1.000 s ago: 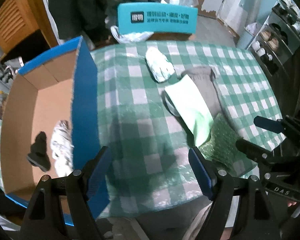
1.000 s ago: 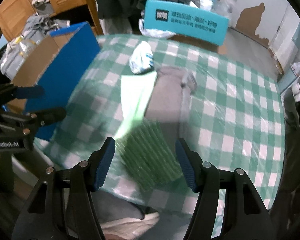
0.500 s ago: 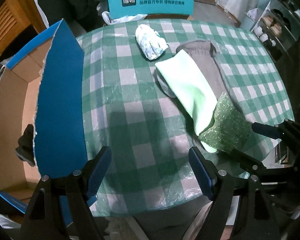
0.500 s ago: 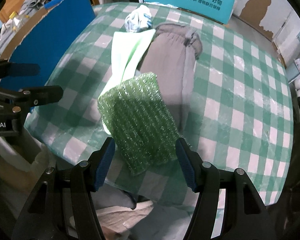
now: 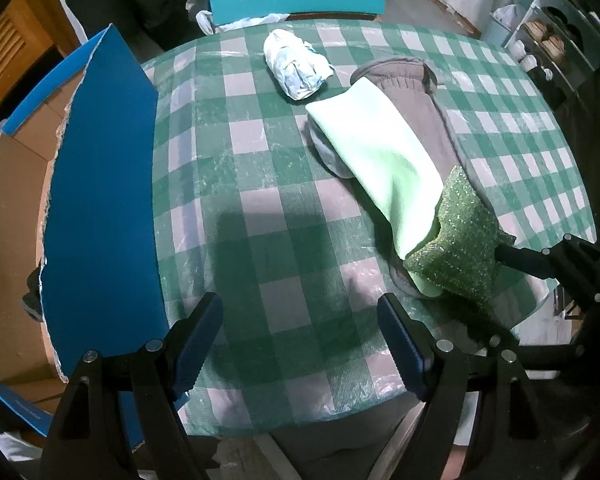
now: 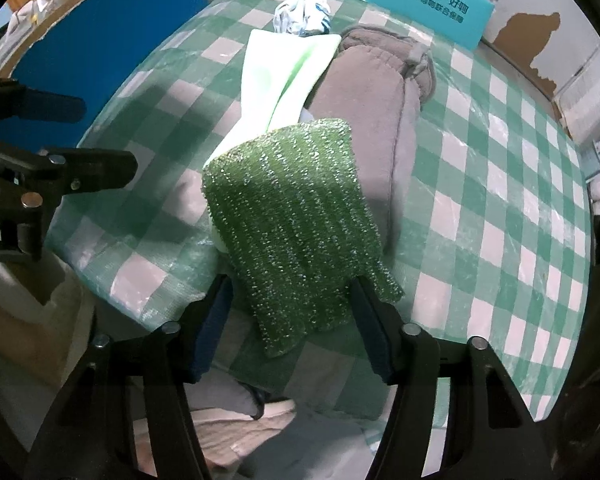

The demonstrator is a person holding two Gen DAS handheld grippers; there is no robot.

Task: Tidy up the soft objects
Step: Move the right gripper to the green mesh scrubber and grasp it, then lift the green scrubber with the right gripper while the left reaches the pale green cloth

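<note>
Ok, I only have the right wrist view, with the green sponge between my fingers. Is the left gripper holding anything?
Observer: No. The left gripper is open, with only the checked tablecloth between its fingers.
Operator: Is anything in the box? I see just its blue outside.
Observer: The blue wall hides most of the inside of the cardboard box. A dark object shows inside at the wall's edge, but I cannot tell what it is.
</note>
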